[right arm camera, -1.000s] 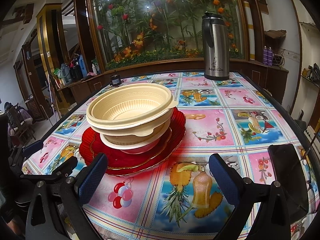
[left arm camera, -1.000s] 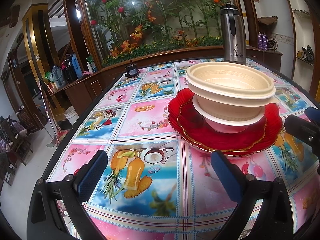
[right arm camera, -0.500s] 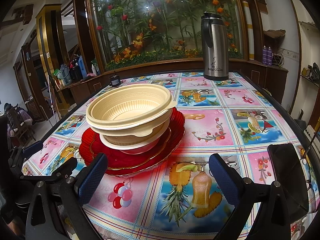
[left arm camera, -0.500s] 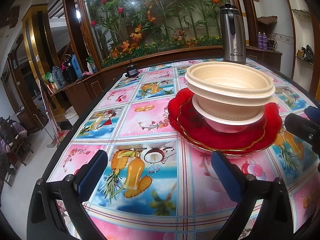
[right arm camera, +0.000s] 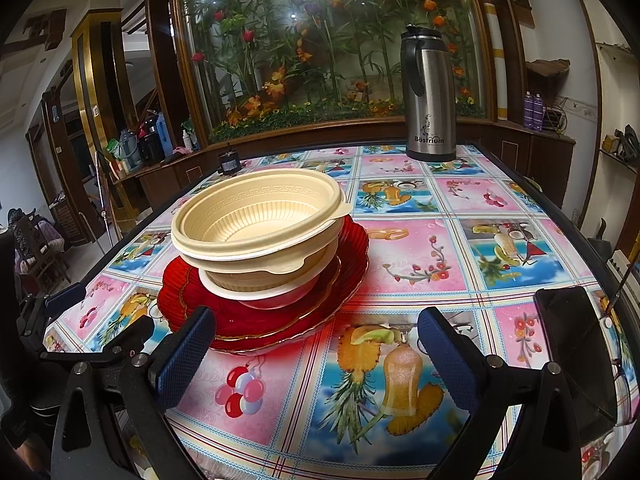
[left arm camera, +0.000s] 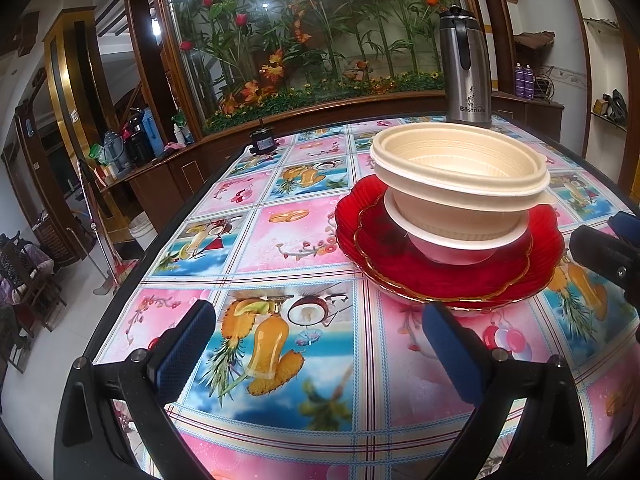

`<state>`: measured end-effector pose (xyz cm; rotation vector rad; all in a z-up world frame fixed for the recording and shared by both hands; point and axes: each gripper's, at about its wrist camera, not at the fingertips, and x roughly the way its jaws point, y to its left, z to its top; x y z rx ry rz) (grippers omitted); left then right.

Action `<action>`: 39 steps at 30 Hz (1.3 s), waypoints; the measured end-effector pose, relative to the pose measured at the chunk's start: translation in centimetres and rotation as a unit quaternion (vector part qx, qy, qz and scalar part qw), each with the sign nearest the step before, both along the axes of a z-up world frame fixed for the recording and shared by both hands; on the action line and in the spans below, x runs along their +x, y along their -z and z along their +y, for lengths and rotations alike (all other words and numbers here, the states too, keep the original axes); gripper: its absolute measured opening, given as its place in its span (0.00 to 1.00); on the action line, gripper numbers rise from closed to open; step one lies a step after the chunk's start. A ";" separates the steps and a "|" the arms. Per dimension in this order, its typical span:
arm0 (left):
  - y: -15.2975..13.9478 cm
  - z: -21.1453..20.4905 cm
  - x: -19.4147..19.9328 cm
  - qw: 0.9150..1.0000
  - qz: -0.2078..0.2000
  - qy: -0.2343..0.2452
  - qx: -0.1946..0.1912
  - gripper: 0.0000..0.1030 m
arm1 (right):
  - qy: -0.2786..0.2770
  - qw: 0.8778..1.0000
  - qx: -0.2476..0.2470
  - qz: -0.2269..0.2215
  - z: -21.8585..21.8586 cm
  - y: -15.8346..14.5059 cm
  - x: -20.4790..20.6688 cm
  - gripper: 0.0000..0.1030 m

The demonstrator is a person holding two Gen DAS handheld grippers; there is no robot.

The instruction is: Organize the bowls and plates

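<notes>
Stacked red plates (left arm camera: 448, 276) (right arm camera: 256, 320) rest on the table, with a white bowl (left arm camera: 452, 246) (right arm camera: 264, 294) on them and cream bowls (left arm camera: 460, 172) (right arm camera: 256, 216) nested on top. My left gripper (left arm camera: 318, 350) is open, low over the tablecloth just left and in front of the stack, with nothing between its blue pads. My right gripper (right arm camera: 316, 354) is open too, its left pad near the plates' front rim, holding nothing. Each gripper shows at the edge of the other's view.
A steel thermos jug (left arm camera: 466, 68) (right arm camera: 429, 92) stands at the table's far edge before a glass case of artificial flowers. A small black object (left arm camera: 262, 142) sits at the far left corner. A dark phone (right arm camera: 576, 356) lies near the right edge. The fruit-print tablecloth (left arm camera: 280, 236) covers the table.
</notes>
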<state>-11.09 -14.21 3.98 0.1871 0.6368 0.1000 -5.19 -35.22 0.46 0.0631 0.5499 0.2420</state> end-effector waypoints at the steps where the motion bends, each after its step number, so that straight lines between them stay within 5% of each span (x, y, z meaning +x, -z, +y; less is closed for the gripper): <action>1: 0.0 0.0 0.0 1.000 0.000 0.000 0.000 1.00 | 0.000 1.000 0.000 0.000 0.0 0.0 0.0 0.99; 39: 0.2 0.3 -0.2 1.000 0.004 0.002 -0.005 1.00 | 0.003 1.000 0.001 -0.001 -0.2 -0.1 -0.1 0.99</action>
